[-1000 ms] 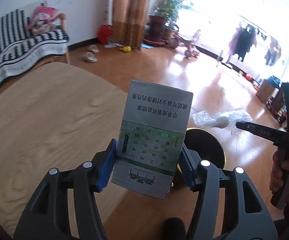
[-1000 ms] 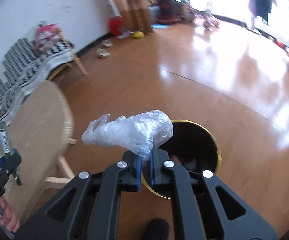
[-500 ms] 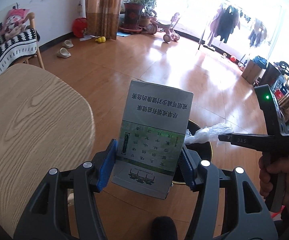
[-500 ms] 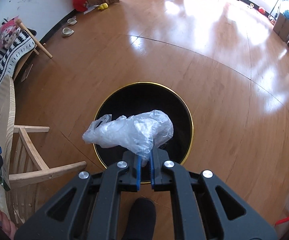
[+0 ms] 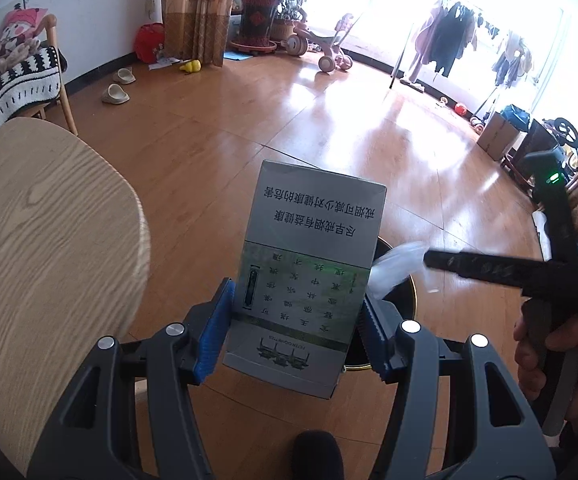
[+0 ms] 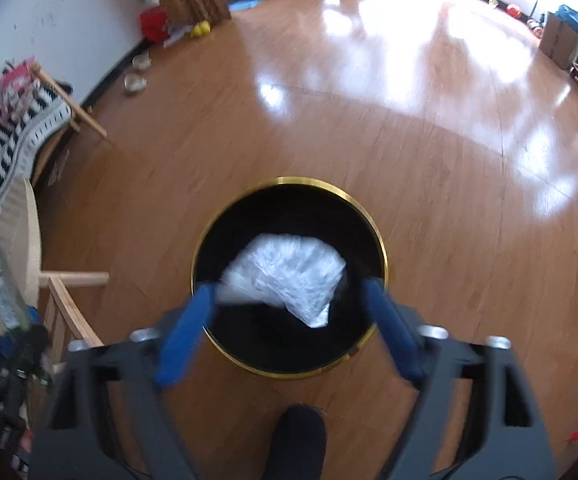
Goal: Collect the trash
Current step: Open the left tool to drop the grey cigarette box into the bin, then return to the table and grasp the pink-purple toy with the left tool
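My left gripper is shut on a grey and green cigarette box, held upright with its print upside down. Behind the box shows part of the black trash bin with a gold rim. In the right wrist view my right gripper hangs straight above that bin; its jaws are opening and stand wide apart. The crumpled clear plastic bag is loose between them, falling over the bin's mouth, with neither pad pressing it. The same bag shows blurred off the right gripper's tip in the left wrist view.
A round light-wood table stands left of the bin, a wooden chair frame beside it. A striped sofa lines the wall. Slippers, a potted plant, a tricycle and a clothes rack sit farther off on the glossy wooden floor.
The right gripper swung over the bin, then spread its jaws and let the plastic bag go. The left gripper, still on the box, moved off the table toward the bin.
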Demonstrator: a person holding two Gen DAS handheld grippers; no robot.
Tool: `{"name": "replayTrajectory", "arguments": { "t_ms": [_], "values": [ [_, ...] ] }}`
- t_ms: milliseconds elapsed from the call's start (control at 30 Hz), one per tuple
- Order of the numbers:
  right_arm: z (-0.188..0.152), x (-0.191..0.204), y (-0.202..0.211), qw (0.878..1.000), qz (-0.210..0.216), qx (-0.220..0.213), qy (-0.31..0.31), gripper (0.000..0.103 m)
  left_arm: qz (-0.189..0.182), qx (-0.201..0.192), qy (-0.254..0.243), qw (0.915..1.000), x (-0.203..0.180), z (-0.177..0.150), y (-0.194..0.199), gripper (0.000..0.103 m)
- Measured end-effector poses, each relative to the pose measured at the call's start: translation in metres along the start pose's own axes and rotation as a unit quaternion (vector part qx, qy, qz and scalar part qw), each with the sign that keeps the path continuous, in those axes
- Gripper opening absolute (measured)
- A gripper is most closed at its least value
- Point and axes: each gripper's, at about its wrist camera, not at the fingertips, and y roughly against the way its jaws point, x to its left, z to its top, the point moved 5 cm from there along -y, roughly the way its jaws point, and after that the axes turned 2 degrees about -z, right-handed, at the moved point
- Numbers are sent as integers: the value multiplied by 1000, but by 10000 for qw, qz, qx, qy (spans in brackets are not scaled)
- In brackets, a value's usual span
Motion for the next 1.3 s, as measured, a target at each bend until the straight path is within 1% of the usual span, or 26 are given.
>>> {"name": "replayTrajectory", "arguments": {
  "t_ms": [133, 333, 433, 500, 600, 633, 700, 733, 800, 900, 1000, 1067, 1100, 1133, 1233, 1300],
  "values": [
    [2, -4, 7, 9999, 7, -86, -132, 80, -74, 79, -27, 9999, -3, -3, -10, 57],
    [6, -19, 18, 9985, -48, -274, -479, 80, -258, 284, 10, 9993, -16, -8, -36, 57],
    [10, -27, 27, 9969, -62, -406, -668, 80, -464, 391, 61, 9981, -28, -8, -51, 57],
    [12, -31, 33, 9956, -66, -508, -790, 80, -596, 441, -5, 9972, -37, -11, -58, 57],
    [16, -34, 42, 9936, -121, -693, -884, 80, -692, 486, -92, 9964, -47, -13, -67, 57],
    [17, -35, 45, 9929, -146, -764, -904, 80, -721, 482, -73, 9962, -49, -12, -69, 59],
    [18, -32, 51, 9918, -130, -874, -919, 80, -800, 438, -1, 9958, -52, -7, -71, 70],
    [18, -32, 52, 9915, -129, -902, -925, 80, -797, 398, 24, 9960, -53, -6, -70, 80],
    [20, -30, 54, 9911, -106, -968, -913, 80, -779, 298, 65, 9965, -53, -4, -69, 81],
    [22, -27, 55, 9912, -64, -976, -897, 80, -788, 289, 159, 9963, -50, -2, -66, 82],
    [22, -14, 54, 9928, 74, -934, -749, 80, -660, 216, 218, 9973, -44, -1, -52, 85],
    [23, 3, 56, 9935, 160, -952, -606, 80, -435, 112, 266, 9986, -35, 1, -38, 90],
    [23, 9, 58, 9935, 188, -968, -561, 80, -366, 48, 288, 9989, -29, 2, -28, 91],
    [22, 22, 61, 9937, 249, -997, -450, 80, -281, -18, 331, 9991, -21, 3, -16, 91],
    [20, 53, 69, 9936, 397, -1043, -199, 85, 5, -155, 545, 9984, 6, 4, 17, 93],
    [14, 86, 72, 9938, 519, -978, 137, 86, 371, -254, 792, 9958, 34, 2, 48, 93]
  ]
}}
